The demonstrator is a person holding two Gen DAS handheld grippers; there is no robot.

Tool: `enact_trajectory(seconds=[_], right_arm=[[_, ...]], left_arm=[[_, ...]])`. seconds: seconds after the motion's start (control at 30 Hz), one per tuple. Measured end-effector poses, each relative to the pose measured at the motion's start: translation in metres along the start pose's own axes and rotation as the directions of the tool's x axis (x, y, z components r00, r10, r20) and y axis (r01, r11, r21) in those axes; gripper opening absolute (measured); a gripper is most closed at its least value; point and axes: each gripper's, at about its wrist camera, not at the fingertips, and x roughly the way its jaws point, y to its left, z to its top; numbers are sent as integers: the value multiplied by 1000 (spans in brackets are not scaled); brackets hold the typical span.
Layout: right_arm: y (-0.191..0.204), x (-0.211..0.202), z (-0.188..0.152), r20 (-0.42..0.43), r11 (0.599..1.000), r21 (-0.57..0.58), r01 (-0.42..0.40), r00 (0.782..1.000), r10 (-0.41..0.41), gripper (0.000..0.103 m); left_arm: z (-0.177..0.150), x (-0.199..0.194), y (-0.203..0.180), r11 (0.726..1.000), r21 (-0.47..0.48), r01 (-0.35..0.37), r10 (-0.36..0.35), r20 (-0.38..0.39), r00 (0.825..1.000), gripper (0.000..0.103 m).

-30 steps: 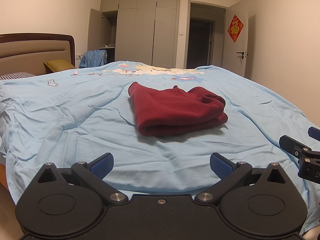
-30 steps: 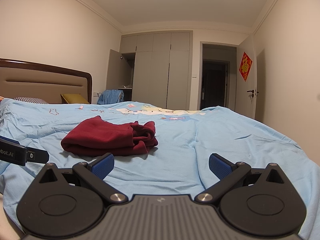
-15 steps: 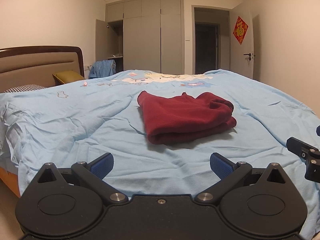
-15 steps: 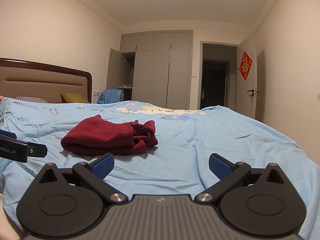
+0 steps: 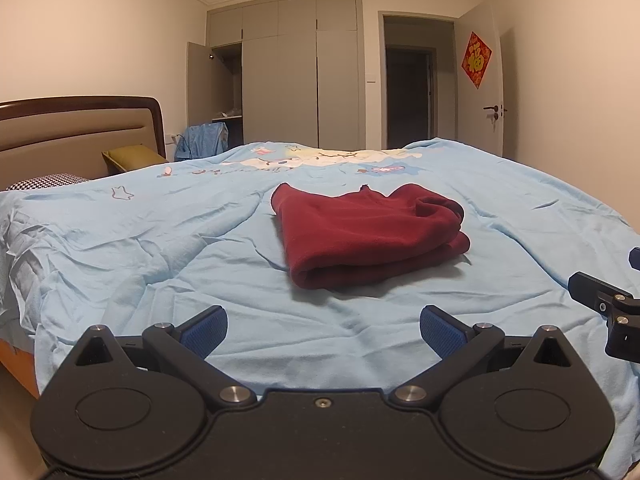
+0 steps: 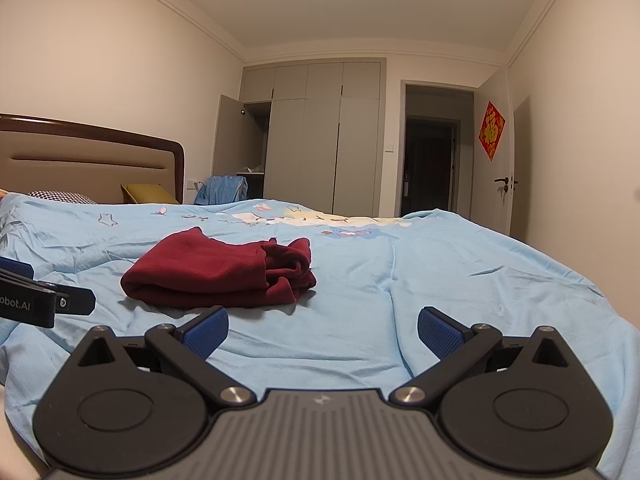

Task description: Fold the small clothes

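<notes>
Left tool (image 5: pixel 323 330), right tool (image 6: pixel 323 330): spread wide, empty | folded dark-red fleece garment (image 5: pixel 370 236) ahead on bed | judged: leave it undisturbed.

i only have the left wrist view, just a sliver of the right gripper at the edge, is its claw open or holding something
Observer: Open. The right claw has its jaws spread wide with nothing between them, only the blue bedsheet beyond.
Operator: where's the red garment from that side
Observer: The red garment lies ahead and to the left of the right claw, apart from it and untouched.
Operator: is the end facing that claw tidy
Observer: No. In the right wrist view that end shows bunched, uneven layers rather than one clean folded edge.
</notes>
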Motion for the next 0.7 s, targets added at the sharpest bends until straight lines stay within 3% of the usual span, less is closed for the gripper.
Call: enact_trajectory(seconds=[0.7], right_arm=[[-1, 1, -2, -7, 1000, 1, -2, 1000, 2, 103]], left_arm=[[-1, 4, 1, 1000, 8, 18, -17, -11, 1000, 102]])
